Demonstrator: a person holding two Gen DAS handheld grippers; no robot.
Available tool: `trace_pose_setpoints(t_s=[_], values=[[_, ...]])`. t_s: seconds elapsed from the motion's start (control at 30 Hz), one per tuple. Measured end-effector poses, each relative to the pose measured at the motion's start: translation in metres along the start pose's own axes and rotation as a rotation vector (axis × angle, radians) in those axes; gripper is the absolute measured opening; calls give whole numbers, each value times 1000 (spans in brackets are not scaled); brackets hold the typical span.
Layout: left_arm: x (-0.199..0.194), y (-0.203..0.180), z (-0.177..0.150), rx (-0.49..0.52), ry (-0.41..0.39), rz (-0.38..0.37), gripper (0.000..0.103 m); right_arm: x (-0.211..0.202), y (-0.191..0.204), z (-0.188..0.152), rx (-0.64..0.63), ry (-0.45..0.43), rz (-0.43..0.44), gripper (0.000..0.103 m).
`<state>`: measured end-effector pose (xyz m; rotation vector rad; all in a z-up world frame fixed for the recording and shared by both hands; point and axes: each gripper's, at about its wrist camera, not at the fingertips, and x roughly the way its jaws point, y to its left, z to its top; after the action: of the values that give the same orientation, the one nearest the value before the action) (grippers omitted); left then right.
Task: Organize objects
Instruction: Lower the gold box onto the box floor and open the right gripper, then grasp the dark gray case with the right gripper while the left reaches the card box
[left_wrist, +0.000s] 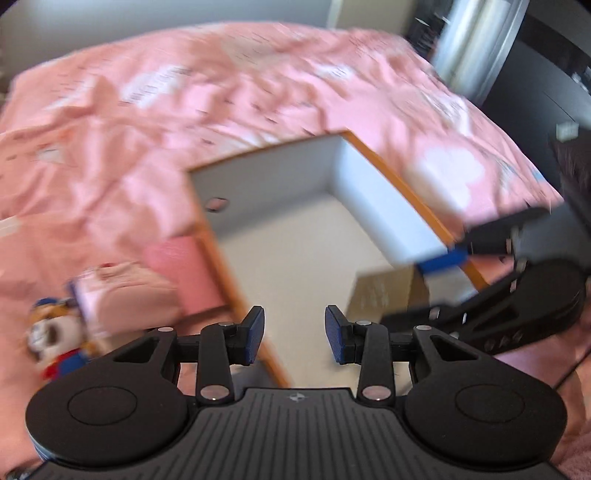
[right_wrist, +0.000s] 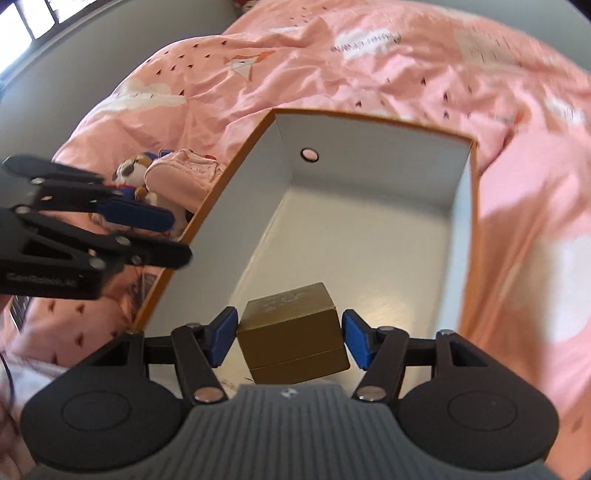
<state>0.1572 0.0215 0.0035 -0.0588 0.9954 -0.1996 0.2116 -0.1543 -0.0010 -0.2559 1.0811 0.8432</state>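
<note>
Right wrist view: the right gripper (right_wrist: 289, 341) has its jaws spread on either side of a gold box (right_wrist: 291, 334), which rests on the floor of the orange-rimmed storage box (right_wrist: 221, 184). At 9 o'clock, the left gripper (right_wrist: 162, 236) hovers, jaws spread, beside a plush toy (right_wrist: 131, 171) on the pink bedspread (right_wrist: 332, 55).

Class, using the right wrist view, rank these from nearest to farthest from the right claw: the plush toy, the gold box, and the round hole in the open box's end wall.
1. Gold box: between the fingers of the right claw, inside the open box.
2. Plush toy: outside the open box, to the left on the bedding.
3. Round hole: in the far end wall.
</note>
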Motion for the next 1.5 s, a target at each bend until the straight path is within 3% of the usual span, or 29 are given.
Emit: trace_pose_setpoints(t_s=[0.2,0.33,0.43,0.67,1.03,1.27,1.5], values=[[-7,39,-19,-123,-33,44,42,39,-1,-2,262,13,16,64],[-5,45,-28,-203,-49,86,42,56,-3,-9,417,-27,15,64],[1,50,-32,-250,-40,74,39,64,1,-11,483,-79,2,64],[13,64,-32,-289,-31,41,37,78,16,-17,481,18,42,64],[11,72,-42,-327,-26,41,37,75,13,-18,415,12,90,64],[11,68,-46,-331,-27,41,37,77,5,-21,441,17,71,41],[8,64,-48,-334,-44,45,37,73,8,-22,422,0,47,41]])
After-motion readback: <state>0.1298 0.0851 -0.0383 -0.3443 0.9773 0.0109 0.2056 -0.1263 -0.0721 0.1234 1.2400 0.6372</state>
